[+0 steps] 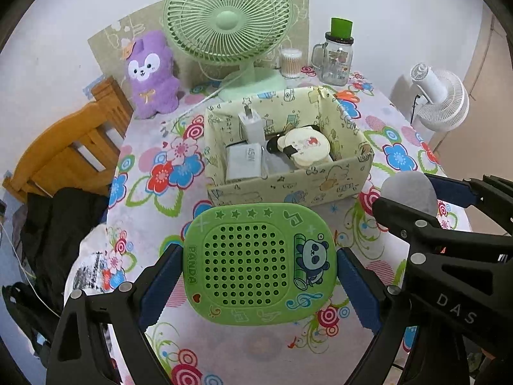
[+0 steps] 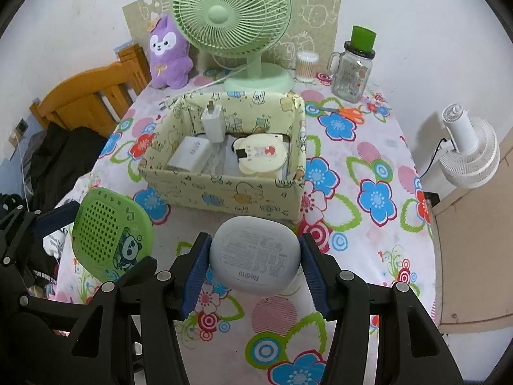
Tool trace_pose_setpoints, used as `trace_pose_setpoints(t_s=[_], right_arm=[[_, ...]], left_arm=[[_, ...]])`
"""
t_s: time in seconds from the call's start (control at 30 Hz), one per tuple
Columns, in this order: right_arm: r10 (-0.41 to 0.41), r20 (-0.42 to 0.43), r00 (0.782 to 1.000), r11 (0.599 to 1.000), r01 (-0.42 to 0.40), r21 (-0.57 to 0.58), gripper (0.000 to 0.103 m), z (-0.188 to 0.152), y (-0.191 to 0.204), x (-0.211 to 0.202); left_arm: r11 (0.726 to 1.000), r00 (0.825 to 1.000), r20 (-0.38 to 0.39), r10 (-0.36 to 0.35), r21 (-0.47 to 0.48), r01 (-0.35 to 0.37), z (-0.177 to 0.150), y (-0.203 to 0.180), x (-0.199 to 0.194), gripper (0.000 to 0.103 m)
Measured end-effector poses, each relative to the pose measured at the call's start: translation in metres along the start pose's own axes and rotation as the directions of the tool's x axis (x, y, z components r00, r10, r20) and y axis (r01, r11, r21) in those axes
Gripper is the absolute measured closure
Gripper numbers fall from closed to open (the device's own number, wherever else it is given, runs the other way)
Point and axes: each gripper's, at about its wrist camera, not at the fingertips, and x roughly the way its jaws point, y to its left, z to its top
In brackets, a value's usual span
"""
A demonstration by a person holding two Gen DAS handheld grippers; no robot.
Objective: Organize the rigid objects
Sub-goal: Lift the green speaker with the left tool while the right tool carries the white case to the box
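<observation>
Noted left gripper (image 1: 259, 268) clamped on green speaker (image 1: 259, 263) and right gripper (image 2: 255, 256) clamped on grey earbud case (image 2: 255, 254), both held above tablecloth just short of box (image 2: 221, 189) near wall, box lying straight ahead, right gripper seemingly nearer.

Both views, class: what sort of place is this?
Probably a room at home: a table with a flowery cloth, a purple plush toy, a green desk fan and a wooden chair.
</observation>
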Motion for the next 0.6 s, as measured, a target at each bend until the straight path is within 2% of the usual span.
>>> trace_pose_setpoints(t_s=[0.6], right_arm=[[-0.055, 0.013, 0.998, 0.996, 0.054, 0.075, 0.044, 0.026, 0.008, -0.010]], left_arm=[[0.996, 0.997, 0.030, -0.070, 0.060, 0.068, 0.031, 0.019, 0.000, 0.008]])
